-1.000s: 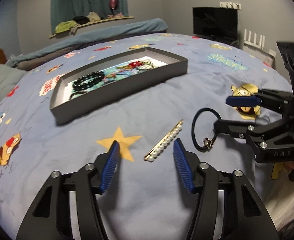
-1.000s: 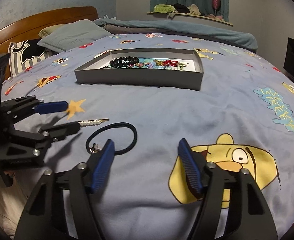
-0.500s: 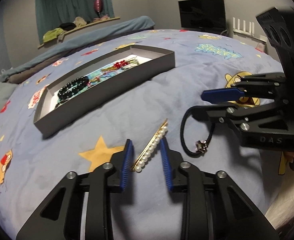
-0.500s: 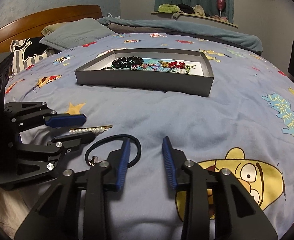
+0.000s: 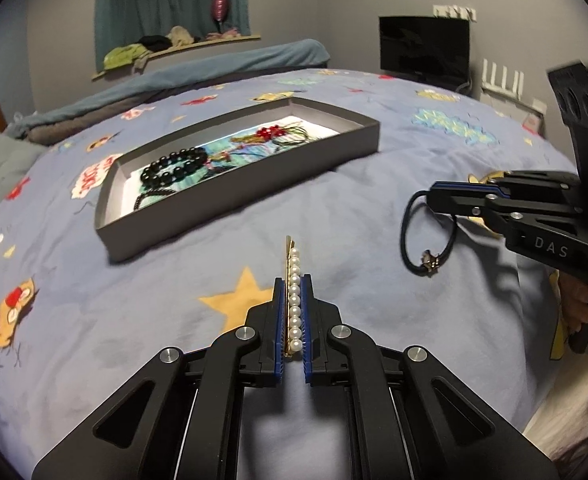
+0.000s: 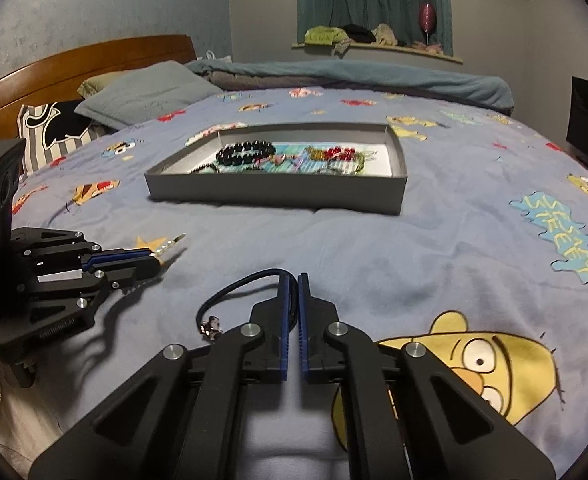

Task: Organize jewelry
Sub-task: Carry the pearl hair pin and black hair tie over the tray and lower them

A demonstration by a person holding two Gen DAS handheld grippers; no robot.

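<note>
Pick-up step: left tongs point(image 5: 292, 312) have just closed and clamp the pearl hair clip point(image 5: 294, 292); right tongs point(image 6: 292, 312) have just closed on the black hair tie point(image 6: 246, 284), both low over the bed point(image 5: 174, 380); next, carry both to the far grey tray point(image 5: 333, 150)

bedsheet point(image 5: 373, 208): matt cloth | headboard point(image 6: 86, 64): glossy wood | beads point(image 5: 176, 164): glossy
</note>
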